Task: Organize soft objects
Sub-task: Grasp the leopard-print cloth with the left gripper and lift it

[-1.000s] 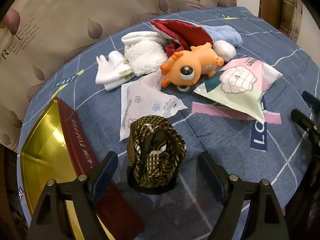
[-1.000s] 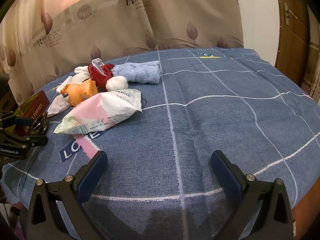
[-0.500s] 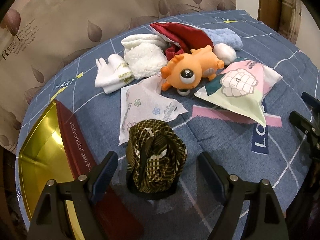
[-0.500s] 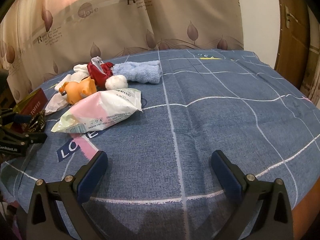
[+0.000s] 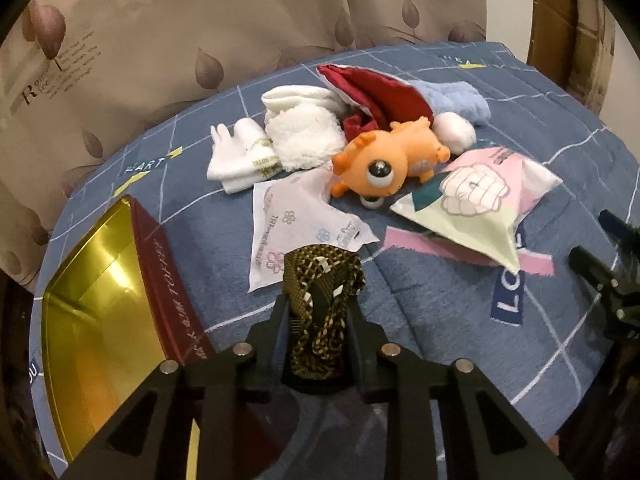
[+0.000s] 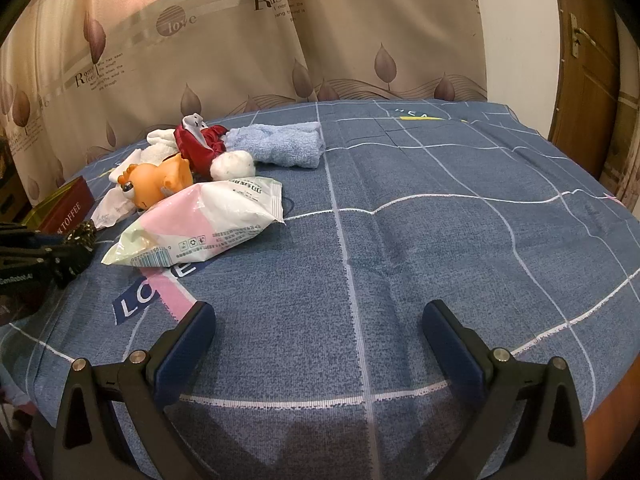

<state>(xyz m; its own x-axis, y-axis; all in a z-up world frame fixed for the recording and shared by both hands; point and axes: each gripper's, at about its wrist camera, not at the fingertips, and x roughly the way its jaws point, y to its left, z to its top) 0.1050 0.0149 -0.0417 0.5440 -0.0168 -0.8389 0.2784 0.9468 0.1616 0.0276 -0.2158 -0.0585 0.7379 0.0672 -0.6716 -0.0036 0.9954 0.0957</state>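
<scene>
Checked pouch (image 5: 320, 312) | L tongs (image 5: 318, 344) clamped on it, beside toffee tin (image 5: 160, 280) | R tongs (image 6: 318, 332) wide apart

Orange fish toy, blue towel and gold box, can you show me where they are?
Orange fish toy (image 5: 384, 160), left wrist view, on its body above the big eye.
Blue towel (image 6: 286, 148), right wrist view, on its fluffy middle.
Gold box (image 5: 88, 300), left wrist view, on its shiny inside.

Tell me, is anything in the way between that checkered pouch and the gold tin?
Nothing visible. The left tool is shut on the checkered pouch, and the gold tin lies open right beside it on the left, only its red wall between them.
</scene>
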